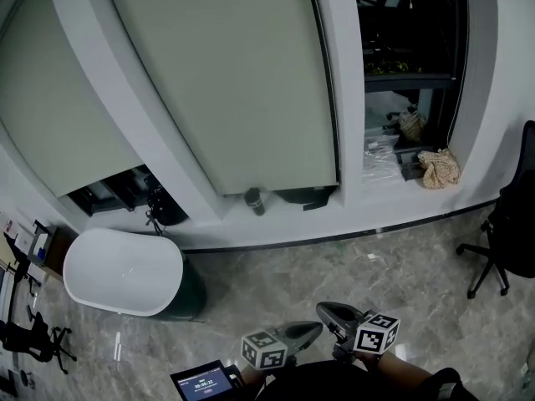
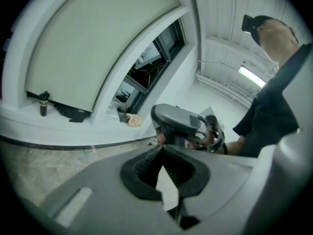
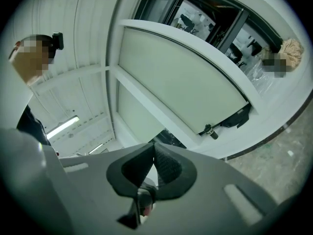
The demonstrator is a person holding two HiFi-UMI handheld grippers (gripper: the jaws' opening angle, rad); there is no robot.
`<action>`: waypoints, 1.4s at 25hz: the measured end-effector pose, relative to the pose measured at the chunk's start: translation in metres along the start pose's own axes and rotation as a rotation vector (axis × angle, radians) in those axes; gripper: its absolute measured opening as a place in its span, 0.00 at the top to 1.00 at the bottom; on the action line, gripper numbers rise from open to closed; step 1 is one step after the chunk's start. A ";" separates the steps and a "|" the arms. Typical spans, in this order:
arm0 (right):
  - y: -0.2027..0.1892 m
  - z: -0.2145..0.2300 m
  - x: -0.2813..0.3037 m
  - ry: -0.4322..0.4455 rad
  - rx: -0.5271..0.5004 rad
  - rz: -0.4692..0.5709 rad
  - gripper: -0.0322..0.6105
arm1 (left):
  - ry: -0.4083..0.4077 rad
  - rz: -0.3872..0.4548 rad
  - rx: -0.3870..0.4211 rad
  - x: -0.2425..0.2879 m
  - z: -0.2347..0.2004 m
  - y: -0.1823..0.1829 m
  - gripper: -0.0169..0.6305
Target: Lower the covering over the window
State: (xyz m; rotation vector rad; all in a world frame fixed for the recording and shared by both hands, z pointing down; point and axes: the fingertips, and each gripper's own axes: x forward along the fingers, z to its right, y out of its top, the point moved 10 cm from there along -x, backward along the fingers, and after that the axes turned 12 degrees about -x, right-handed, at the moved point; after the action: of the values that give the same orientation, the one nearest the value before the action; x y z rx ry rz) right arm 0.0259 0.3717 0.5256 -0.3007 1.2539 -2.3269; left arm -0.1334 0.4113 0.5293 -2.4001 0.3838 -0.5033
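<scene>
Grey marble floor meets a white window wall, where the blind [image 1: 226,82] hangs almost down to the sill [image 1: 334,217], a bottle [image 1: 253,200] at its hem. Left gripper [image 1: 316,327] and right gripper [image 1: 324,311] hover well apart from it, both with jaws together, empty.

**Left gripper** [image 2: 161,148] and **right gripper** [image 3: 152,146]: each is a smooth pale-grey moulded shell, broad behind the jaws and narrowing toward them. The jaws carry black ribbed pads [image 3: 168,166] set in a rounded black surround. A pale oblong inset [image 2: 72,207] lies in the shell, behind the jaws and to one side. Further behind the jaws sit the left marker cube [image 1: 265,350] and the right marker cube [image 1: 376,333], both white with black square markers. The person wears a dark top [image 2: 269,116] with a short sleeve and a black head camera [image 2: 251,22].
</scene>
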 end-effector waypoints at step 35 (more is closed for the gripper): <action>-0.021 -0.063 0.057 -0.136 -0.120 -0.032 0.94 | 0.108 0.157 -0.051 -0.096 -0.044 0.014 0.98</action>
State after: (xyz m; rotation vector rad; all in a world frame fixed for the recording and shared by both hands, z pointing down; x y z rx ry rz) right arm -0.0556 0.3984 0.5061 -0.5140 1.3323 -2.2209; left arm -0.2394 0.4145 0.5267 -2.3733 0.6346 -0.5591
